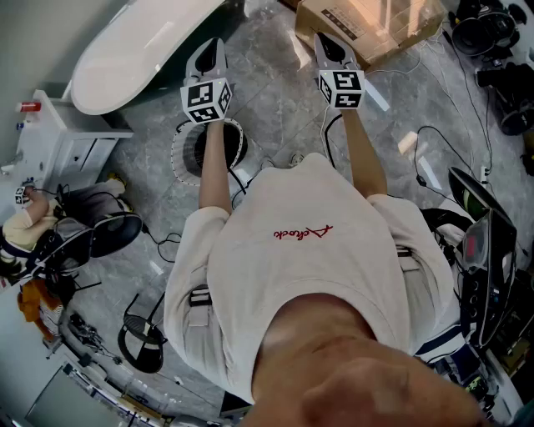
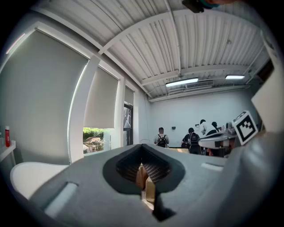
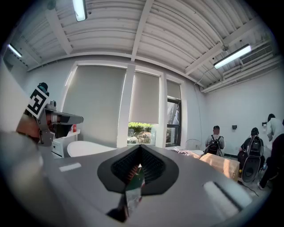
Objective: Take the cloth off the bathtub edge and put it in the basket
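The white bathtub (image 1: 138, 50) stands at the far left, also in the left gripper view (image 2: 31, 175) and the right gripper view (image 3: 88, 148). I see no cloth on the part of its rim that shows. A round white-rimmed basket (image 1: 185, 150) sits on the floor under the left forearm. My left gripper (image 1: 210, 52) is held out level beside the tub's near end, jaws shut and empty (image 2: 144, 177). My right gripper (image 1: 329, 46) is level with it further right, also shut with nothing in it (image 3: 135, 173). Both gripper views look across the room, not at the floor.
A cardboard box (image 1: 367, 25) lies ahead of the right gripper. A white cabinet (image 1: 62, 138) stands left of the basket. A seated person (image 1: 25, 225) and a black chair (image 1: 113, 233) are at the left. Cables (image 1: 434, 142) and equipment (image 1: 480, 242) fill the right side.
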Demonstrator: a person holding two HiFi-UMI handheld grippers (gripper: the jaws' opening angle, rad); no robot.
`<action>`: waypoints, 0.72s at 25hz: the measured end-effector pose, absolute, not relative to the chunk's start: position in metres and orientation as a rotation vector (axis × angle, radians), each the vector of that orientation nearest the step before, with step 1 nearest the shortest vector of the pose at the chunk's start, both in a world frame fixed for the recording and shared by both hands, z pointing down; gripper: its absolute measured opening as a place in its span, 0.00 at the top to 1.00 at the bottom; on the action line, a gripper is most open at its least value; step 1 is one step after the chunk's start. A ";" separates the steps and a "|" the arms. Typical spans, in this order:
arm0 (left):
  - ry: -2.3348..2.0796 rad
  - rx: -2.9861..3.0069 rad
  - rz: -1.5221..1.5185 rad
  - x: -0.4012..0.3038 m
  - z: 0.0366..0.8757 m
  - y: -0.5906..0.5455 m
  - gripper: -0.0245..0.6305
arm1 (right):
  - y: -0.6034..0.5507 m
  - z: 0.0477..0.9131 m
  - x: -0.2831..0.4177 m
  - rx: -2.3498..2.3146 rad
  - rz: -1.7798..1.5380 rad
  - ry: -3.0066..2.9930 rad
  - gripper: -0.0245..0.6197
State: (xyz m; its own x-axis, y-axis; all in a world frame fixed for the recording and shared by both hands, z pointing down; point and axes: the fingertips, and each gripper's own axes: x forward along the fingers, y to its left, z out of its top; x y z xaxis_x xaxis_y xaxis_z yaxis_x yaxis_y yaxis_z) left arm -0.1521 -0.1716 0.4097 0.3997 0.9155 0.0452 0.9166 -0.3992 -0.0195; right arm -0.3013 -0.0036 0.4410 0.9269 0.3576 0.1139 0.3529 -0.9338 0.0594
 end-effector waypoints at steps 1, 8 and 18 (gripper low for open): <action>-1.697 -2.595 -0.042 -0.153 0.409 -0.170 0.96 | -0.002 0.442 -0.303 3.047 0.196 0.561 0.95; -1.687 -2.592 -0.055 -0.163 0.414 -0.156 0.96 | 0.010 0.450 -0.309 3.048 0.212 0.543 0.95; -1.662 -2.587 -0.060 -0.175 0.415 -0.133 0.96 | 0.032 0.457 -0.319 3.088 0.198 0.519 0.95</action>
State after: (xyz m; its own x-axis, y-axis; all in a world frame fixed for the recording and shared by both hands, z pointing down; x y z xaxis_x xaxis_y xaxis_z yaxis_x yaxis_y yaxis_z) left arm -0.1752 -0.1326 0.4152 0.4159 0.9068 0.0687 0.9094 -0.4144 -0.0345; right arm -0.3185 0.0318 0.4570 0.9374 0.3255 0.1236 0.3251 -0.9454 0.0245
